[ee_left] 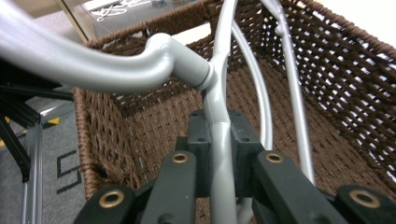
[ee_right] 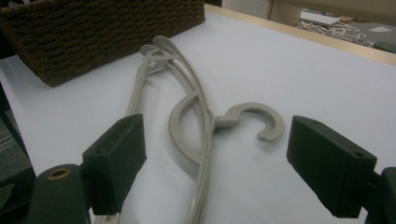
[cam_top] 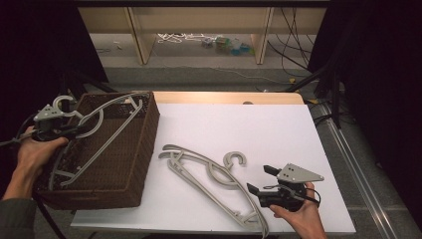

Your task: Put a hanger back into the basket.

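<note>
The left gripper was clamped on the top bar of a grey hanger, holding it tilted over the brown wicker basket at the table's left edge. The right gripper hung released, jaws wide apart, just above the white table; a second grey hanger lay flat ahead of it, near the basket.

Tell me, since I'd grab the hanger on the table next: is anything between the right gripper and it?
Nothing visible. The right gripper stands open just beside the hanger on the table, whose hook lies ahead between the jaws in the right gripper view, on bare white tabletop.
</note>
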